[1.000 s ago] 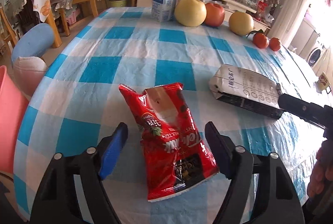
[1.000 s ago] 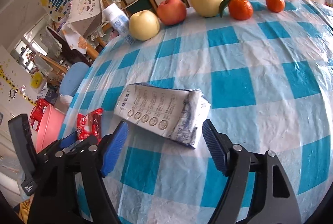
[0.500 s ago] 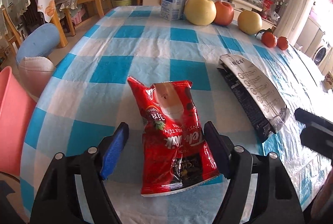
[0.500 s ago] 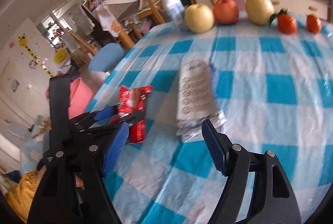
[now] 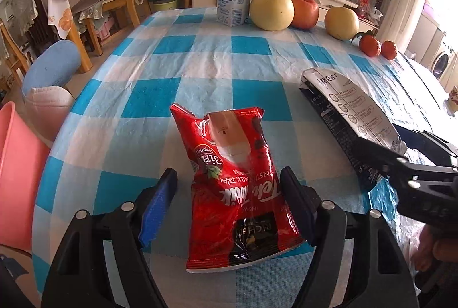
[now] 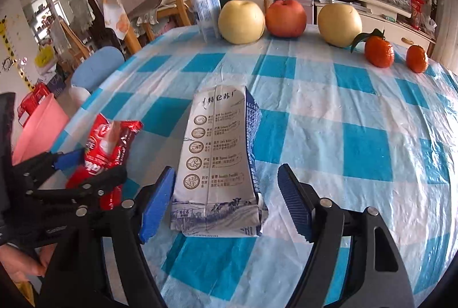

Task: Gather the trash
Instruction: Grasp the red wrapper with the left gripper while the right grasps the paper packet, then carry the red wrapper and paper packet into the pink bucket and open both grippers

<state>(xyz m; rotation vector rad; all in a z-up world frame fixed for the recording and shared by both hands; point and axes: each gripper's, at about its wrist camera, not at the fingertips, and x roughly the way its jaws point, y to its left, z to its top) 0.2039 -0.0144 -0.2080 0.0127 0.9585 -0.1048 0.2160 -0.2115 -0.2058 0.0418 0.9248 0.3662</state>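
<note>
Trash: one red packet (image 5: 237,187) between my closing left gripper (image 5: 229,202); one flattened carton (image 6: 220,164) between my wide right gripper (image 6: 226,199). Far: five fruits.

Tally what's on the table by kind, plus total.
Yellow pears: 2
Red apple: 1
Tangerines: 2
White bottle: 1
Red snack bag: 1
Flattened milk carton: 1
Total: 8
</note>
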